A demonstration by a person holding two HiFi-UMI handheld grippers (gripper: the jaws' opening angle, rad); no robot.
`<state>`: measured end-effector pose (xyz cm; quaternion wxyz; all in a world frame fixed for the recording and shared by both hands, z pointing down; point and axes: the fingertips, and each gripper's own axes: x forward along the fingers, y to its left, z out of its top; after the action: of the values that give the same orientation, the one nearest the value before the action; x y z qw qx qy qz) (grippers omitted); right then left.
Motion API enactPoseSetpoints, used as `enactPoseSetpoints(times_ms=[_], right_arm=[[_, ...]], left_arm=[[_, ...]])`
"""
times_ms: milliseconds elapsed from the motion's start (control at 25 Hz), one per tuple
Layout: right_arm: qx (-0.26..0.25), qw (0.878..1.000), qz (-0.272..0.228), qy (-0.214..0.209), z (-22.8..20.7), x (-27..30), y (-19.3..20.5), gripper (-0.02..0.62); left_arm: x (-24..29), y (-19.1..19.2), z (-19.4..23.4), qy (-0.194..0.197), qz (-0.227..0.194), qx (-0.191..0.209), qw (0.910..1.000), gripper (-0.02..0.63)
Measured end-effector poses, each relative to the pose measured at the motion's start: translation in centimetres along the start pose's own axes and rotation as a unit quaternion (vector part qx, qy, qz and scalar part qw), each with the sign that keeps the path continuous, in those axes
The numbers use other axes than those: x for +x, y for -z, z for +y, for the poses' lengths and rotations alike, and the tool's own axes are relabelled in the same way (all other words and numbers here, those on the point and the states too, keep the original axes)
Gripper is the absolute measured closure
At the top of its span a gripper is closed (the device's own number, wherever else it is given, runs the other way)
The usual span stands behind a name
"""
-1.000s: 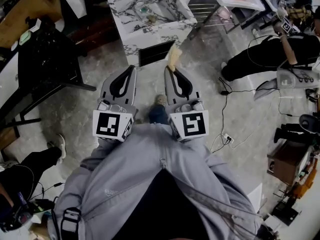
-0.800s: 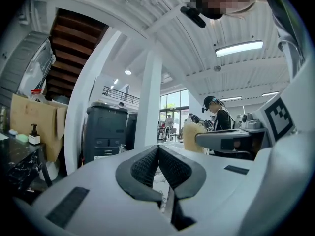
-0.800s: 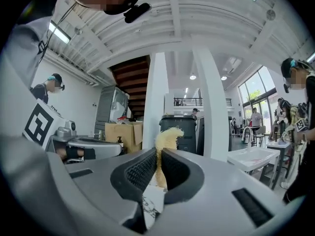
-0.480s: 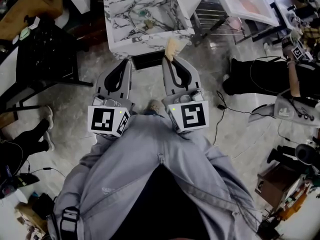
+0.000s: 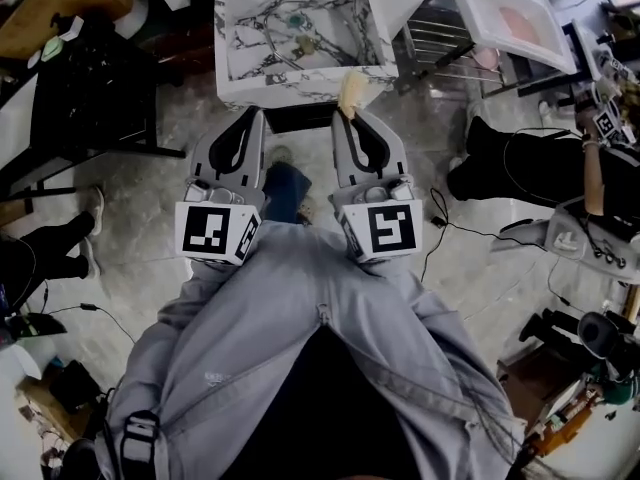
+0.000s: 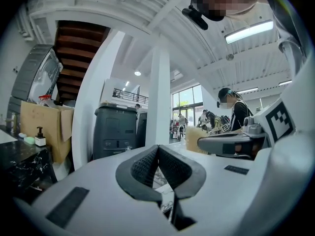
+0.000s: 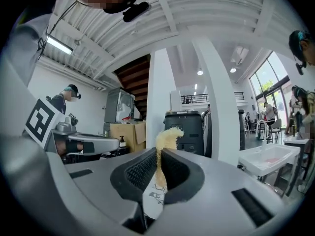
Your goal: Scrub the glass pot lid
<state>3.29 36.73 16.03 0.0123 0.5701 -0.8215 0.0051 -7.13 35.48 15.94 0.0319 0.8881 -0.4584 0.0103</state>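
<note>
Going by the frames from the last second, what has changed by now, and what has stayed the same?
The person has walked toward the marble sink, carrying the left tongs and right tongs forward until their tips nearly reach its front edge. Nothing was grasped or released: the right tongs stay shut on the yellow sponge, the left tongs shut and empty.

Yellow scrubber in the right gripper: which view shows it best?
Right gripper view: the scrubber stands clamped upright in the right gripper, with its frayed top clear. Head view shows only its tip past the gripper's end. Left gripper view shows it as a small pale block off to the side.
</note>
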Motion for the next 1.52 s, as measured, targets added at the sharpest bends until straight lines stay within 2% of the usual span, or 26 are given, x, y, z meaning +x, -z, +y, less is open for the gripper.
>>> enactPoseSetpoints(times_ms=[280,560,920,1240,1520], right_arm=[[-0.009,1.0,0.013,-0.011,-1.5,6.0,1.0,0.551],[-0.015,0.999,0.033,-0.014,-5.4,13.7,2.8,0.551],[-0.023,0.999,0.041,-0.014,-9.1,23.6,3.2,0.551],[-0.018,0.998,0.054,-0.006,-10.6,26.8,4.2,0.551],[-0.023,0.998,0.058,-0.019,-11.6,28.4,4.1,0.551]], left_arm=[[4.9,1.8,4.6,-0.014,0.018,-0.018,0.9996,0.591],[12.9,2.5,8.0,0.003,0.025,-0.015,0.9996,0.591],[21.7,2.8,13.0,0.019,0.038,-0.006,0.9991,0.591],[25.3,3.3,15.5,0.03,0.045,0.001,0.9985,0.591],[26.7,3.1,16.7,0.017,0.046,0.004,0.9988,0.591]])
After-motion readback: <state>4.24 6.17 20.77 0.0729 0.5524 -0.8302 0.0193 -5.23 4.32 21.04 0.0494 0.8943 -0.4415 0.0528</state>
